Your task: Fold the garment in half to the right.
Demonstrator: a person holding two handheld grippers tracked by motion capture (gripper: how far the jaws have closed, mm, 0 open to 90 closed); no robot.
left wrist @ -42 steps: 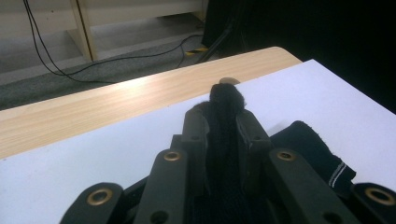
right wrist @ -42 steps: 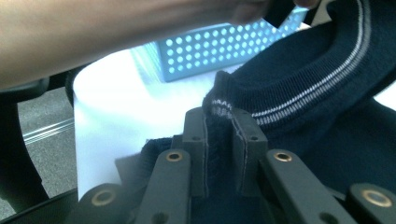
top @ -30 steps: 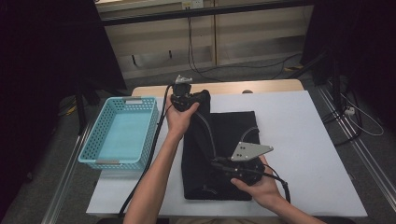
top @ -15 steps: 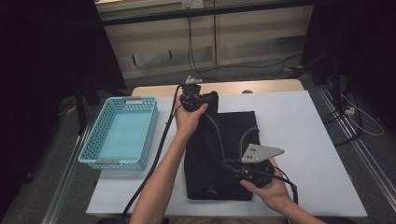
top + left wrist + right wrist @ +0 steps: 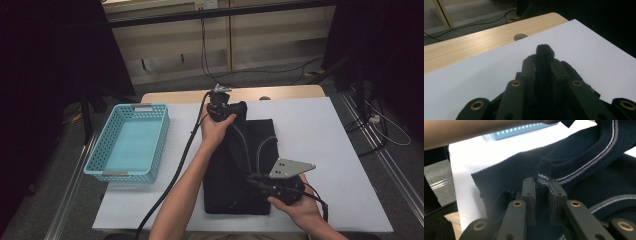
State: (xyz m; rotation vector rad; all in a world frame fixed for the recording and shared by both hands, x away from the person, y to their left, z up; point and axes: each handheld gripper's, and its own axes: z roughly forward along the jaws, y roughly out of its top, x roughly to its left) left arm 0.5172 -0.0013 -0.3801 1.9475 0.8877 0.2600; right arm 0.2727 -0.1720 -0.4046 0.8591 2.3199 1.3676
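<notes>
A: Folding dark knit garment [image 5: 240, 170] on white table [image 5: 320, 130], by the look of it. Left gripper [image 5: 220, 102] clamped on a fabric edge, tuft of black cloth poking out just past the tips. Right gripper [image 5: 257, 181] clamped on the ribbed, striped hem [image 5: 543, 179], pinched right between the jaws.

B: Garment location?

A: Mostly flat on table, directly under and between both grippers. Far end lifted at left gripper, near end bunched at right gripper. Teal basket [image 5: 129, 142] well off to the outside of left gripper, not in play yet.

B: Risks?

A: Judging from grip only:
- Shallow bite on left. Little cloth past the tips, so likely slips out under any sideways tug.
- Right holding hem only. Could stretch the ribbing or pull one layer and leave the lower layer behind, giving a skewed fold.
- Pulling both ends apart at once drags the whole piece across the smooth tabletop instead of folding.
- Cable [image 5: 170, 185] trailing behind left gripper along the forearm, could snag fabric on the return.

B: Fix?

A: Probably a slow carry, low over the table, keeping tension even.
</notes>
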